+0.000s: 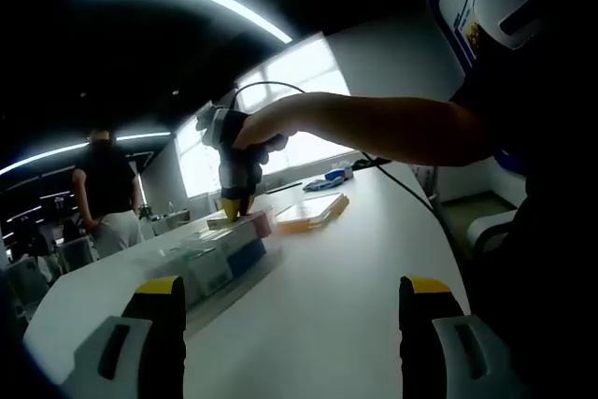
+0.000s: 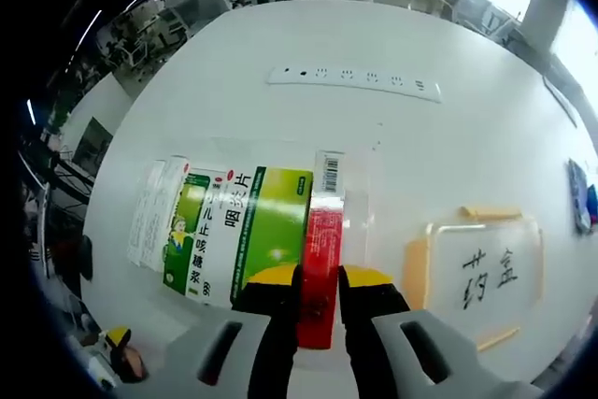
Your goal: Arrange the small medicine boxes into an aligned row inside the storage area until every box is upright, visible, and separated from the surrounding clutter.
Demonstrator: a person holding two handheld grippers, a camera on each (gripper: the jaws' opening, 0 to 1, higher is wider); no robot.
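Observation:
In the right gripper view my right gripper (image 2: 320,279) is shut on a red medicine box (image 2: 324,231) standing on edge in a clear tray (image 2: 360,195). Left of it lie a green box (image 2: 273,231), a white-and-green box (image 2: 201,231) and a pale box (image 2: 149,212), side by side. In the left gripper view the same row of boxes (image 1: 224,249) sits on the white table, with a hand holding the right gripper (image 1: 234,206) down onto its far end. My left gripper (image 1: 291,294) stands open near the table's front, well short of the boxes.
A clear lid with orange edges and handwriting (image 2: 486,273) lies right of the tray, also seen as the lid (image 1: 313,210). A white power strip (image 2: 355,81) lies farther off. Blue items (image 1: 332,176) sit at the table's far end. A person (image 1: 105,189) stands beyond the table.

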